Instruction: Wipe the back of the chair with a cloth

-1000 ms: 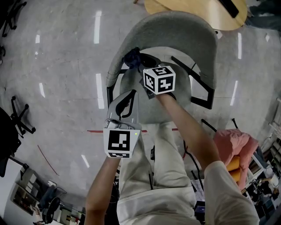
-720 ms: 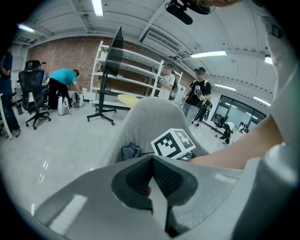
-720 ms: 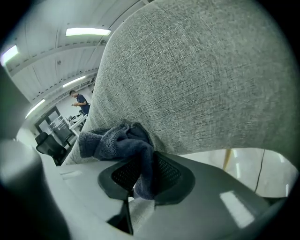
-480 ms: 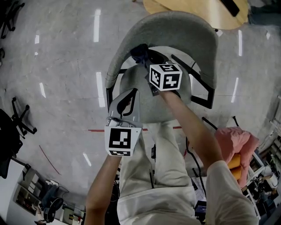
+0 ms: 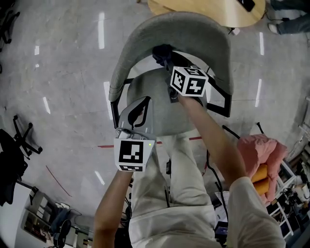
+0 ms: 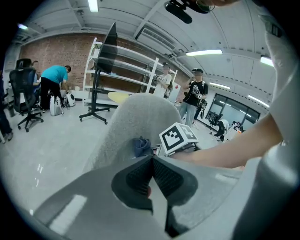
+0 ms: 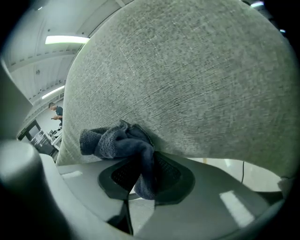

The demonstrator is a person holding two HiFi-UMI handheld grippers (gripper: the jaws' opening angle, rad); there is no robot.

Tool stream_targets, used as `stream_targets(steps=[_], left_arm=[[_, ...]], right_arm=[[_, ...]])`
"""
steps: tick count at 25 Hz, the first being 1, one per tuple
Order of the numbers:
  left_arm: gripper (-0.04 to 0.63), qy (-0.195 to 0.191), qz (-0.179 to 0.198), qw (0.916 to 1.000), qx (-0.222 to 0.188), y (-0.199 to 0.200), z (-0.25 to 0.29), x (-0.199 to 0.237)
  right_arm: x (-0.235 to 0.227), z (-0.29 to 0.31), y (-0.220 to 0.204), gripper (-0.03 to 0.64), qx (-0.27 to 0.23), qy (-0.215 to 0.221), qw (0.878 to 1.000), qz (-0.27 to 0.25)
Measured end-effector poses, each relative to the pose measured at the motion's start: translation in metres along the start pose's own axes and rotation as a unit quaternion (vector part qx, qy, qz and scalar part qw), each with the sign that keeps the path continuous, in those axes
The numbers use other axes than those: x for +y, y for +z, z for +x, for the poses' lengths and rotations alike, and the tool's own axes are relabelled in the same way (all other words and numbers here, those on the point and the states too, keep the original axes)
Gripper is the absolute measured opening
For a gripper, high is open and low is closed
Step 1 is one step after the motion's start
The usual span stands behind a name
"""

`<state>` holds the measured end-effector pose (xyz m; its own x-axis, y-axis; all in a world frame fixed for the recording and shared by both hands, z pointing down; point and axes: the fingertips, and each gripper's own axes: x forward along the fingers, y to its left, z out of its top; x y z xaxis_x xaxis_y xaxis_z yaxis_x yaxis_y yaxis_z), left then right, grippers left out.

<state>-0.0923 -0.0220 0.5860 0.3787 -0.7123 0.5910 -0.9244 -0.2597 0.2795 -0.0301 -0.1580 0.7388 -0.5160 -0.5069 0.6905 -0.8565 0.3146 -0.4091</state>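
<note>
A grey fabric chair back (image 5: 193, 29) (image 7: 187, 79) (image 6: 136, 117) curves in front of me. My right gripper (image 5: 167, 60) (image 7: 140, 176) is shut on a dark blue cloth (image 5: 162, 52) (image 7: 119, 140) (image 6: 140, 146), and the bunched cloth is pressed against the inner face of the back, near its middle. My left gripper (image 5: 138, 114) (image 6: 152, 180) hangs shut with nothing in it over the left side of the grey seat (image 5: 155, 121), apart from the cloth.
Black armrests (image 5: 220, 99) flank the seat. A wooden table (image 5: 208, 8) stands behind the chair. A pink cloth pile (image 5: 259, 155) lies at the right, black office chairs (image 5: 14, 145) at the left. Several people (image 6: 52, 86) stand in the far room.
My right gripper has slid the cloth rightward along the inside of the chair back, from its left part toward the middle. The left gripper has stayed put.
</note>
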Motion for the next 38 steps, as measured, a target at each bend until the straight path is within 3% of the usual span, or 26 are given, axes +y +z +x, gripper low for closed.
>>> stream_targets(steps=[18, 24, 38], left_arm=[[0.0, -0.026, 0.022, 0.9994, 0.0, 0.011, 0.018, -0.021], [0.0, -0.032, 0.025, 0.9992, 0.003, 0.012, 0.021, -0.028], [0.0, -0.053, 0.038, 0.9979, 0.008, 0.006, 0.03, -0.052]], right_arm=[[-0.08, -0.036, -0.002, 0.101, -0.035, -0.094, 0.989, 0.111], [-0.098, -0.052, -0.004, 0.101, -0.049, -0.125, 0.979, 0.155], [-0.134, -0.09, -0.015, 0.101, -0.069, -0.17, 0.962, 0.202]])
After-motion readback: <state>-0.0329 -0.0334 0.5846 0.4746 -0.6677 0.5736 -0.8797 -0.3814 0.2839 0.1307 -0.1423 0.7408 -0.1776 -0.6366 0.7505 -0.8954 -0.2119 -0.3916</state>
